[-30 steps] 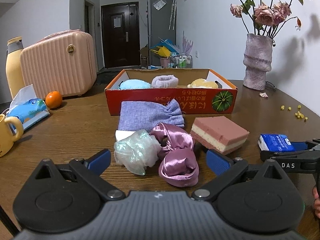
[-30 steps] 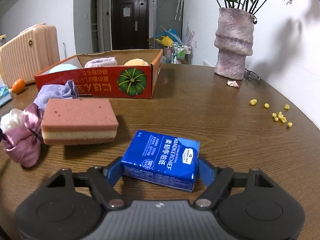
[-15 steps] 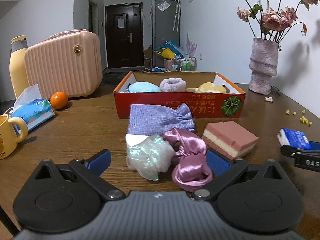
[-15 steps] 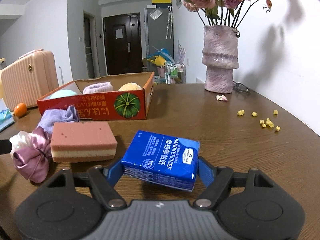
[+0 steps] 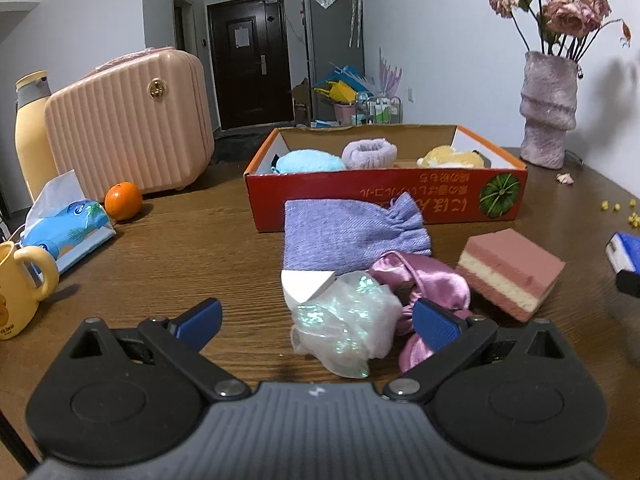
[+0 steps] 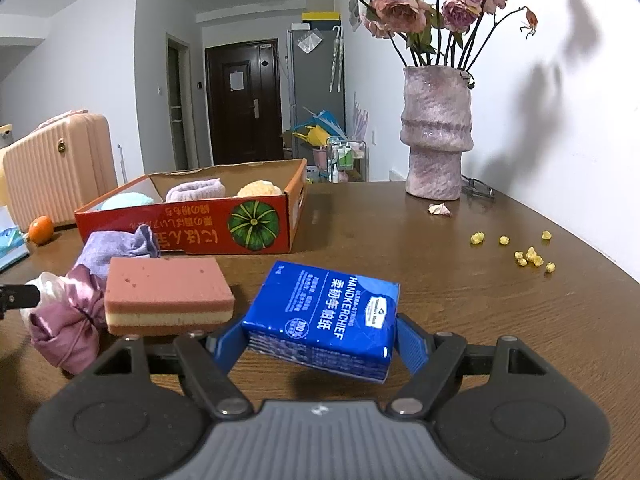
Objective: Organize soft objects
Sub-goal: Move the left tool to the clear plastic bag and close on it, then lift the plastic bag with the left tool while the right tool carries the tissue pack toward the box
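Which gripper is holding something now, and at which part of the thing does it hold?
The right gripper holds the blue tissue pack by its two short ends, lifted off the table. The left gripper is open and holds nothing.

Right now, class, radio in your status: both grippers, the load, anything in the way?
Right gripper shut on blue tissue pack, lifted. Left gripper open around iridescent scrunchie. Sponge sits before red box.

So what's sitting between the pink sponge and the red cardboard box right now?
In the left wrist view, the lilac drawstring pouch fills part of the stretch between the pink sponge and the red box; the rest is bare table.
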The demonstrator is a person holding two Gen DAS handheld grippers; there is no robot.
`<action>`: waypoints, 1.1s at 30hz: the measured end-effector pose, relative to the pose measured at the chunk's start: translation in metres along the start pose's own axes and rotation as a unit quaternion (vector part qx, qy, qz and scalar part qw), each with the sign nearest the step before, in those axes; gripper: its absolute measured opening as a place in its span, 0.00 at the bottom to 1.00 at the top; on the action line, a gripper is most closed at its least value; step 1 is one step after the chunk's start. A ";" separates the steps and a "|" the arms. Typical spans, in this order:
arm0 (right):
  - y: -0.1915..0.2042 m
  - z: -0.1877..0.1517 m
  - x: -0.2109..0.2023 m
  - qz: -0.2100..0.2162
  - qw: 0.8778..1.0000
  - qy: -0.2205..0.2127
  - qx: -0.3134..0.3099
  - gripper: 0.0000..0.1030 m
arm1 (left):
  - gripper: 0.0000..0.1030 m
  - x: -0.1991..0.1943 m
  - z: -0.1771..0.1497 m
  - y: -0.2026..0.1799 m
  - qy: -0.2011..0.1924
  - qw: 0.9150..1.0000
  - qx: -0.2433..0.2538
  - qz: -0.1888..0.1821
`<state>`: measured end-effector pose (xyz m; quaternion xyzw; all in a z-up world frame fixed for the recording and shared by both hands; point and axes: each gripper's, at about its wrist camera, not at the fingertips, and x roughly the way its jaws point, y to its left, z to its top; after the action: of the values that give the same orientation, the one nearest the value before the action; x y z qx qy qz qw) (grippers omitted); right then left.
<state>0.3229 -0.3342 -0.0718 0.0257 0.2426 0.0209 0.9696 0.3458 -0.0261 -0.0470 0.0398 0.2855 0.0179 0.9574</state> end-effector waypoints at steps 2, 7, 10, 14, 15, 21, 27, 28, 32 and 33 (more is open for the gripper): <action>0.000 0.000 -0.001 -0.002 1.000 -0.003 0.000 0.74 | 1.00 0.006 0.001 0.003 0.005 1.000 0.004 -0.003; 0.001 -0.001 -0.002 -0.004 1.000 -0.009 -0.002 0.75 | 1.00 0.016 0.001 0.004 0.013 1.000 0.018 -0.012; 0.003 -0.001 -0.001 -0.006 1.000 -0.009 -0.005 0.75 | 1.00 0.022 0.000 0.004 0.018 0.999 0.025 -0.019; 0.003 -0.001 0.000 -0.009 1.000 -0.009 -0.007 0.75 | 0.97 0.027 0.001 0.005 0.020 0.999 0.031 -0.031; 0.003 -0.001 0.000 -0.009 1.000 -0.009 -0.007 0.75 | 0.97 0.028 0.001 0.005 0.018 0.999 0.033 -0.031; 0.004 -0.001 0.001 -0.010 1.000 -0.007 -0.009 0.75 | 0.85 0.033 0.000 0.006 0.026 0.999 0.029 -0.036; 0.005 -0.001 0.000 -0.013 1.000 -0.008 -0.015 0.75 | 0.43 0.037 -0.001 0.008 0.045 0.996 0.028 -0.074; 0.006 -0.002 0.000 -0.015 1.000 -0.008 -0.015 0.75 | 0.42 0.037 -0.002 0.008 0.045 0.996 0.026 -0.075; 0.007 -0.002 0.000 -0.021 1.000 -0.009 -0.019 0.75 | 0.39 0.034 -0.002 0.006 0.039 0.996 0.026 -0.070; 0.007 -0.002 0.001 -0.022 1.000 -0.010 -0.019 0.75 | 0.39 0.033 -0.002 0.006 0.037 0.997 0.027 -0.068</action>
<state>0.3223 -0.3268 -0.0732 0.0017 0.2333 0.0038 0.9724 0.3727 -0.0182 -0.0663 0.0458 0.3234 -0.0533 0.9437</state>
